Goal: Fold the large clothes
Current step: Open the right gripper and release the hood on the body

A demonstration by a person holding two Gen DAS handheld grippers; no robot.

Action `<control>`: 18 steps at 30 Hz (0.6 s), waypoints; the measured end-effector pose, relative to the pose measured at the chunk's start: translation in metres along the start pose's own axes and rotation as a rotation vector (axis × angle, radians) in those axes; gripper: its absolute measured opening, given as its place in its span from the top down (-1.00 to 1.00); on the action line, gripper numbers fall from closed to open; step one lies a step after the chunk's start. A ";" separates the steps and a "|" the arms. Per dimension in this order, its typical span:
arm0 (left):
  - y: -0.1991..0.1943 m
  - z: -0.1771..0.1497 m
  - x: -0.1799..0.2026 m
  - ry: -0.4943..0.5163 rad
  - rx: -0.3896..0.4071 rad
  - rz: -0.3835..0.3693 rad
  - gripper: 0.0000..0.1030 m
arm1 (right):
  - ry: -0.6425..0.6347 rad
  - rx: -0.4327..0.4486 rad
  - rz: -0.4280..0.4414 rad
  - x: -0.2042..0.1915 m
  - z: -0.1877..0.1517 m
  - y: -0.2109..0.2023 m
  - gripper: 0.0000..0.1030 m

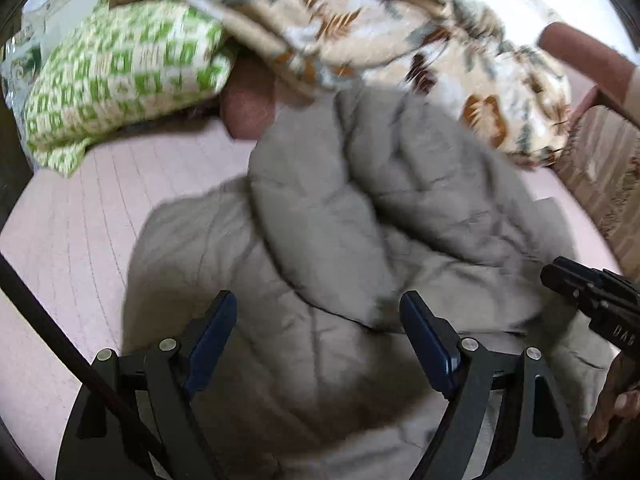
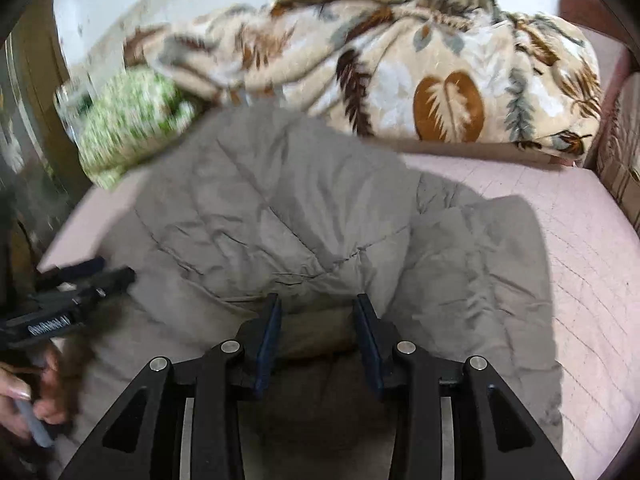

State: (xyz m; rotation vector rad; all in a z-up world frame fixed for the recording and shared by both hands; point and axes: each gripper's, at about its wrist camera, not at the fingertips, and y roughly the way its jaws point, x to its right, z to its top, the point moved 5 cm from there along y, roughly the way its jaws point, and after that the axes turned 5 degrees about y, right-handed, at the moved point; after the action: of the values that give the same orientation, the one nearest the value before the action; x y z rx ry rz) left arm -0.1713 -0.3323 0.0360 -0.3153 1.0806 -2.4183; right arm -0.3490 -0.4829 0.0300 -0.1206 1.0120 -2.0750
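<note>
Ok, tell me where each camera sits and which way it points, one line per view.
Left wrist: rides on the left tongs, looking forward and down over the grey padded coat on the pink bed; its own open fingers show, with the right tongs at the right edge.
Right wrist: rides on the right tongs, facing the same coat; its open fingers show, with the left tongs and a hand at lower left.
Shared: coat, leaf-print blanket, green patterned pillow.
</note>
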 end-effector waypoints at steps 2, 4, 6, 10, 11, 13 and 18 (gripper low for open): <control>-0.020 0.005 0.005 0.010 0.044 -0.005 -0.62 | 0.017 0.009 0.008 -0.002 0.002 -0.016 0.13; -0.042 0.005 0.013 0.029 0.071 -0.017 -0.62 | 0.052 0.026 0.042 -0.004 -0.008 -0.041 0.07; -0.059 0.001 0.019 0.052 0.090 -0.007 -0.62 | 0.077 0.026 0.059 -0.006 -0.025 -0.060 0.01; -0.093 -0.019 0.031 0.077 0.110 0.008 -0.62 | 0.116 0.005 0.089 -0.007 -0.074 -0.100 0.00; -0.101 -0.026 0.033 0.079 0.112 0.005 -0.62 | 0.126 -0.001 0.088 -0.006 -0.085 -0.109 0.00; -0.118 -0.045 0.036 0.073 0.113 0.004 -0.62 | 0.136 -0.020 0.096 -0.004 -0.102 -0.122 0.00; -0.146 -0.113 0.045 0.015 0.063 -0.032 -0.62 | 0.140 -0.043 0.106 -0.004 -0.153 -0.160 -0.09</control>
State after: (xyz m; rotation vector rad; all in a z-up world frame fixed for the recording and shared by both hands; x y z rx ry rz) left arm -0.3014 -0.1979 0.0707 -0.2958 1.0112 -2.4806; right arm -0.5079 -0.3285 0.0396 0.0561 1.1230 -1.9874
